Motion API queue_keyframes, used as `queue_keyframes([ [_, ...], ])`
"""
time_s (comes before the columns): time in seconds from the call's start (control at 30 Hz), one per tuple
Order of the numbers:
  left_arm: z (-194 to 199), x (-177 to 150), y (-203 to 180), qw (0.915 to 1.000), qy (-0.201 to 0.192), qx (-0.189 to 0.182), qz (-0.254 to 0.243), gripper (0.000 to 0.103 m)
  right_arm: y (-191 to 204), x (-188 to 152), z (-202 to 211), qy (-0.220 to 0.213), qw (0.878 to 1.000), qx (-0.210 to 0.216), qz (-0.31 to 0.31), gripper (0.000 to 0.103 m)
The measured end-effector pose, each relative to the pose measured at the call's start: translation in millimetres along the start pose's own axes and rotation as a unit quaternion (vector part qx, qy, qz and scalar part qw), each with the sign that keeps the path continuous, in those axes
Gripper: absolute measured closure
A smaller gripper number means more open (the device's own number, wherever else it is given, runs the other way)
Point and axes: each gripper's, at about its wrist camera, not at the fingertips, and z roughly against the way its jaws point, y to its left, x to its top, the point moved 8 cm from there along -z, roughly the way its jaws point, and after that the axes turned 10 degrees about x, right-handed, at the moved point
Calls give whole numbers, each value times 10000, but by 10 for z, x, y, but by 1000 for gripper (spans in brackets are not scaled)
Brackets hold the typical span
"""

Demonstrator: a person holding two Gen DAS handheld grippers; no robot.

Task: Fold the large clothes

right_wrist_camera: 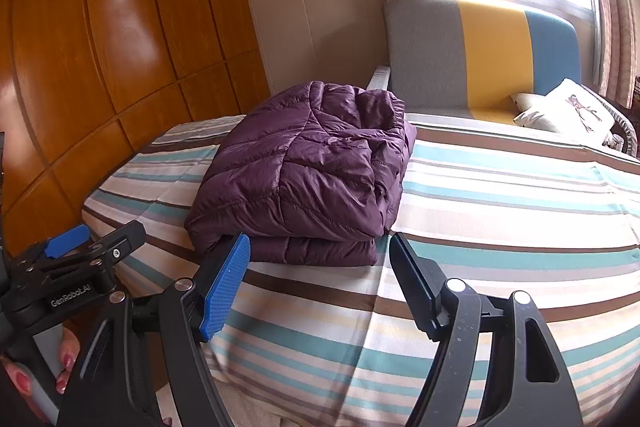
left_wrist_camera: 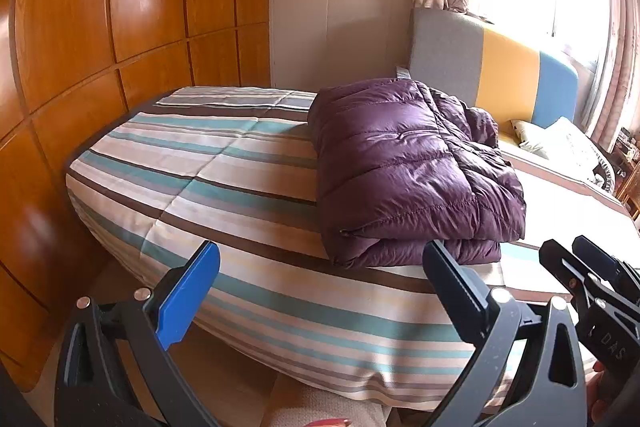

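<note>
A striped bed [right_wrist_camera: 500, 187] carries the folded purple jacket [right_wrist_camera: 304, 175] near its near edge. Both grippers hover just short of it, apart from it: left gripper [left_wrist_camera: 320, 279] spread wide, right gripper [right_wrist_camera: 320, 267] likewise spread, empty.

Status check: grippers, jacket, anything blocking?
Left gripper open, empty. Right gripper open, empty, short of the purple jacket. Jacket folded on the striped bed. Nothing in the way.
</note>
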Motion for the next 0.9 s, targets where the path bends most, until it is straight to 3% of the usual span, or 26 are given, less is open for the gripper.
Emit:
queue_keyframes([
  [0.33,-19,-12,-1,10000,-9,72,-19,2,-23,-1,-21,22,10000,6,-41,31],
  [0.43,-11,-6,-3,10000,-42,63,-42,2,-20,4,-15,0,10000,-4,-39,24],
  [0.9,11,-11,-9,9999,-52,59,-61,2,-42,-1,-24,20,10000,-28,-56,24],
])
